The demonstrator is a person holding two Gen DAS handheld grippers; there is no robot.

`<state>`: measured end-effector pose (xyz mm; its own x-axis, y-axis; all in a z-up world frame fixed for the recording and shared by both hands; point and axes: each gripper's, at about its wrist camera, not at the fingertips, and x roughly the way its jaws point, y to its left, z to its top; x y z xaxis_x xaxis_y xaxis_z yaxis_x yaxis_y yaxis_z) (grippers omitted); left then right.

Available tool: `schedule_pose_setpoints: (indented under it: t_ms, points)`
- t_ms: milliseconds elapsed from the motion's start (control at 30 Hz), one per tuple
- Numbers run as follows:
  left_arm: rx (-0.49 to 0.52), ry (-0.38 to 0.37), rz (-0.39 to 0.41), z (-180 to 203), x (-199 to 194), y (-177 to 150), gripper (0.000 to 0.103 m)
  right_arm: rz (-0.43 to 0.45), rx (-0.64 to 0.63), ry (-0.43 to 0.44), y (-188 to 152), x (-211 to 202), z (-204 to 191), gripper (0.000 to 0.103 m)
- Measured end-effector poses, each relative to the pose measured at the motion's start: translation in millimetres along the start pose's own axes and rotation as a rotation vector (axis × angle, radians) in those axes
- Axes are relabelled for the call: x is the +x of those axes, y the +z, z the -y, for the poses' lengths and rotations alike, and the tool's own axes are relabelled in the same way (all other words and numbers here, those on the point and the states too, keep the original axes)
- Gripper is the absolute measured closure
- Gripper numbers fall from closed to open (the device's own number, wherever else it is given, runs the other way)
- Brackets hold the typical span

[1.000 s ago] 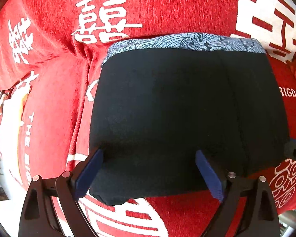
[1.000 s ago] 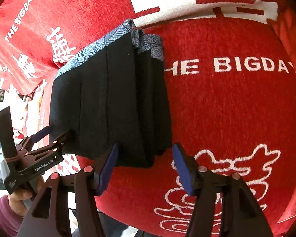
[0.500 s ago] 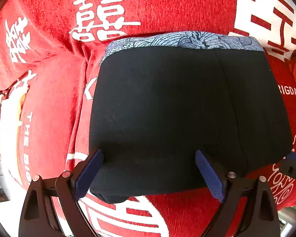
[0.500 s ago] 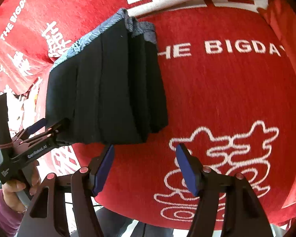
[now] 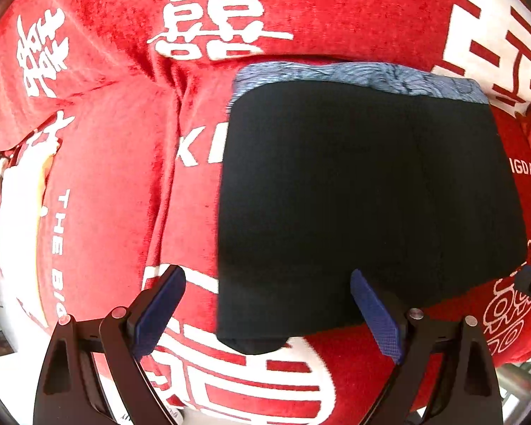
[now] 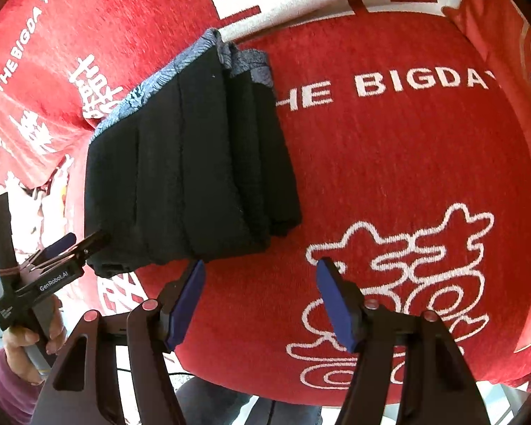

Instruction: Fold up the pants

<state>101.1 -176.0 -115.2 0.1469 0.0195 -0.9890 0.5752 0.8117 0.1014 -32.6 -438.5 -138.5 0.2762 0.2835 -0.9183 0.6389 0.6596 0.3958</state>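
Note:
The black pants (image 5: 368, 198) lie folded into a thick square on the red cushion (image 5: 99, 191), with the blue patterned waistband (image 5: 354, 74) at the far edge. My left gripper (image 5: 267, 310) hangs open above the near left corner; its pads do not touch the cloth. In the right wrist view the pants (image 6: 187, 177) show stacked folded layers. My right gripper (image 6: 263, 302) stands open over bare cushion just in front of the pants' near right corner, with nothing between its fingers. The left gripper (image 6: 49, 269) shows at that view's left, held by a hand.
Red sofa cushions (image 6: 389, 163) with white characters and "THE BIGDAY" lettering fill both views. A seam between cushions (image 5: 166, 184) runs left of the pants. The cushion's front edge lies close below the grippers. A purple sleeve (image 6: 7, 386) and the person's dark legs (image 6: 212, 400) are below.
The left gripper slid left, so its left finger now stands off the pants. The right gripper drew back from the pants' corner, which sat between its fingers, and opened slightly.

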Motion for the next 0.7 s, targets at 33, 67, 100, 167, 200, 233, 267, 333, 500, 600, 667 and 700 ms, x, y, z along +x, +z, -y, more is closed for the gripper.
schedule_pose_setpoints:
  t_ms: [33, 67, 100, 167, 200, 233, 267, 333, 500, 600, 667, 700]
  points:
    - [0.001, 0.004, -0.005, -2.8, -0.4, 0.9, 0.008, 0.001, -0.001, 0.002, 0.7, -0.5, -1.4, 0.034]
    - [0.004, 0.007, -0.008, -4.3, -0.8, 1.6, 0.008, 0.002, -0.003, 0.002, 1.8, -0.4, -3.3, 0.034]
    - [0.009, 0.01, -0.012, -5.7, -1.6, 2.2, 0.008, 0.003, -0.004, 0.001, 2.5, -0.5, -4.7, 0.034]
    - [0.021, 0.008, -0.014, -8.4, -4.1, 3.2, 0.008, 0.004, -0.005, 0.002, 3.3, -0.1, -7.0, 0.033]
    - [0.025, 0.004, -0.016, -10.5, -5.4, 4.2, 0.008, 0.004, -0.005, 0.002, 3.8, -0.1, -7.6, 0.032]
    - [0.027, -0.003, -0.015, -13.8, -7.5, 6.1, 0.008, 0.005, -0.005, 0.002, 3.8, 0.0, -7.9, 0.032]
    - [0.028, -0.006, -0.011, -17.1, -9.4, 8.1, 0.008, 0.006, -0.004, 0.002, 4.3, 0.1, -8.7, 0.032]
    - [0.031, 0.004, 0.005, -24.5, -13.4, 15.1, 0.008, 0.009, -0.004, 0.003, 6.5, -0.3, -8.6, 0.032]
    - [0.024, 0.046, 0.057, -44.1, -17.3, 44.6, 0.008, 0.028, 0.0, -0.014, 18.0, -4.2, -1.3, 0.032]
    - [0.027, -0.023, 0.038, -47.7, -11.1, 59.3, 0.008, 0.042, 0.021, -0.006, 26.2, -9.3, 5.4, 0.031]
    - [0.038, -0.057, -0.018, -42.2, 4.5, 60.8, 0.008, 0.054, 0.029, 0.005, 30.9, -11.9, 8.3, 0.031]
    - [0.039, -0.052, -0.03, -38.6, 9.1, 60.0, 0.008, 0.06, 0.032, 0.014, 34.5, -13.5, 10.1, 0.031]
